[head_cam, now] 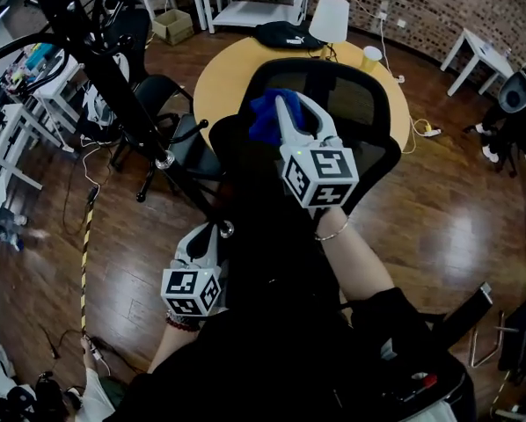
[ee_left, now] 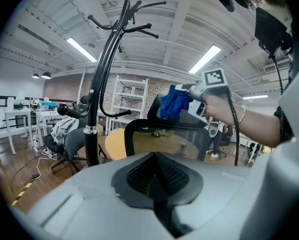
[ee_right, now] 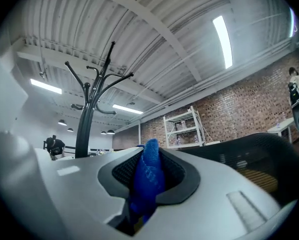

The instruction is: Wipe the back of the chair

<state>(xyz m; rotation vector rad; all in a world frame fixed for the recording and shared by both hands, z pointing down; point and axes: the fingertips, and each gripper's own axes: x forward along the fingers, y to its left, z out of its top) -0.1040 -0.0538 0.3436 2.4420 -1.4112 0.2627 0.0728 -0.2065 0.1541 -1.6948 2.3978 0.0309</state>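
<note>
A black mesh office chair stands in front of me, its back [head_cam: 368, 112] facing me. My right gripper [head_cam: 283, 111] is shut on a blue cloth [head_cam: 265, 118] and holds it against the top left of the chair back. From the left gripper view the cloth [ee_left: 172, 104] sits on the upper rim of the chair back [ee_left: 167, 143]. In the right gripper view the cloth [ee_right: 148, 176] fills the jaws, with the chair back [ee_right: 257, 156] to the right. My left gripper [head_cam: 210, 231] hangs lower left, shut and empty, apart from the chair.
A black coat rack [head_cam: 113, 86] leans across the left, its pole close to my left gripper. Behind the chair is a round yellow table [head_cam: 223, 73] with a white lamp [head_cam: 329, 18] and a cup [head_cam: 371, 57]. Another black chair [head_cam: 162, 104] stands left.
</note>
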